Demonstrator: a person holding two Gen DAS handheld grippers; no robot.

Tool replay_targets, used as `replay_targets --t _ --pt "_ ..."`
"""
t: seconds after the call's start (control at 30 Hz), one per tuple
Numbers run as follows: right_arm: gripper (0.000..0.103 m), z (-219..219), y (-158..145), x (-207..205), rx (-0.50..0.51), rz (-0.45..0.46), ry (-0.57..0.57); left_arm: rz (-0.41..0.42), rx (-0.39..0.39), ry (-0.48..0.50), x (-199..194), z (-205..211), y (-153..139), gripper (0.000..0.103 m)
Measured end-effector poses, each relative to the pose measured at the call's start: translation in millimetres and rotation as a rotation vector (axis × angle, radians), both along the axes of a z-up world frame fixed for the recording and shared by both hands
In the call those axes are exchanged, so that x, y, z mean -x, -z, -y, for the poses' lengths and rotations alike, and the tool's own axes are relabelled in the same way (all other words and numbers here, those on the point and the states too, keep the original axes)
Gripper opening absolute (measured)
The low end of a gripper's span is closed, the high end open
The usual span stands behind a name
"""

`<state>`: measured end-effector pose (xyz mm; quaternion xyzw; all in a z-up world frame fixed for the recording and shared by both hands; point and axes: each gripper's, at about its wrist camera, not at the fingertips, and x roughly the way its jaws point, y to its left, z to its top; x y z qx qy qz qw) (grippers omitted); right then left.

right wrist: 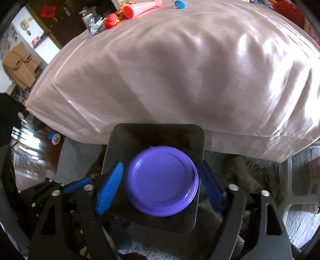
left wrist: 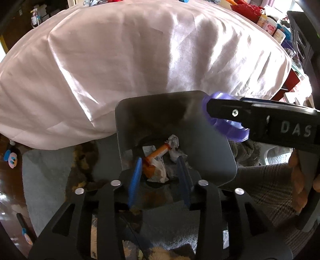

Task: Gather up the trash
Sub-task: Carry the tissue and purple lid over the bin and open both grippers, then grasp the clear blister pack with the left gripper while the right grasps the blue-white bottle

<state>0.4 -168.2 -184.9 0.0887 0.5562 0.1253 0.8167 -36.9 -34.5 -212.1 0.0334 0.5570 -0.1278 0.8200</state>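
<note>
A: Now, item count, near to far?

B: Two grippers. One dark bin (right wrist: 120, 144) on the floor, near edge of a bed draped in white cloth (right wrist: 180, 70). One stack of purple plates (right wrist: 162, 180); layered rims visible, exact number not readable. Inside the bin: one orange tube (left wrist: 158, 153) and crumpled white tissue (left wrist: 173, 141), at least two wads.

A: Tong state?

B: Left gripper (left wrist: 160, 159): spread part-way above the bin mouth, pinching nothing; orange tube well below, seen between the blue pads. Right gripper (right wrist: 161, 165): spread wide, plates between the pads over the bin opening; slim gap on the left pad, contact on the right pad not resolvable.

A: Task item location?

B: Plates above the bin, right of centre in the left view. Tube and tissue at the bin bottom.

A: Legible writing?

B: "DAS" (left wrist: 296, 128) in white on the right gripper's side. Red square sign (right wrist: 48, 11) far left: characters unreadable.
</note>
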Motion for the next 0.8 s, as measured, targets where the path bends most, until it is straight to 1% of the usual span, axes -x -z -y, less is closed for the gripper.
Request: replay_targets --t 0.03,0.13,0.2,0.23,0.3,0.33,0.4,0.43,0.53,0.67,0.73,0.8 --pt "0.088 1.8 -0.9 -0.3 -0.005 0.004 0.010 0.000 -0.001 0.000 -0.7 0.3 0.4 0.039" --pt "0.088 5.1 -2.9 -0.8 -0.038 0.004 0.021 0.003 -0.005 0.001 -1.3 1.2 -0.4 0.048" --pt "0.088 7.1 -4.5 -1.3 -0.061 0.004 0.033 0.008 -0.004 -0.002 -1.5 1.3 -3.1 0.056" --pt "0.088 8.0 -6.0 -1.5 -0.067 0.006 0.038 0.011 -0.003 -0.005 -1.7 0.7 -4.6 0.059" --pt "0.088 11.3 -12.7 -2.3 -0.082 0.024 0.055 0.025 0.000 -0.018 -2.8 -1.2 -11.5 0.070" --pt "0.088 14.0 -17.8 -2.7 -0.093 0.038 0.065 0.033 -0.001 -0.023 -3.5 -2.4 -14.4 0.074" --pt "0.088 20.5 -30.7 -4.1 -0.113 0.075 0.086 0.052 -0.020 -0.045 -7.7 -6.2 -22.8 0.093" --pt "0.088 23.1 -36.3 -5.1 -0.118 0.092 0.095 0.056 -0.033 -0.050 -9.9 -6.9 -25.1 0.096" --pt "0.088 32.4 -56.5 -11.0 -0.137 0.140 0.127 0.076 -0.062 -0.038 -19.1 -9.1 -38.0 0.095" --pt "0.088 38.1 -82.4 -27.9 -0.119 0.201 0.135 0.140 -0.056 -0.054 -35.9 -15.8 -66.7 0.095" --pt "0.088 39.7 -89.1 -36.9 -0.105 0.217 0.141 0.167 -0.044 -0.078 -48.8 -20.6 -82.6 0.095" --pt "0.088 40.9 -95.3 -49.9 -0.071 0.231 0.142 0.182 -0.042 -0.098 -60.6 -26.1 -92.5 0.095"
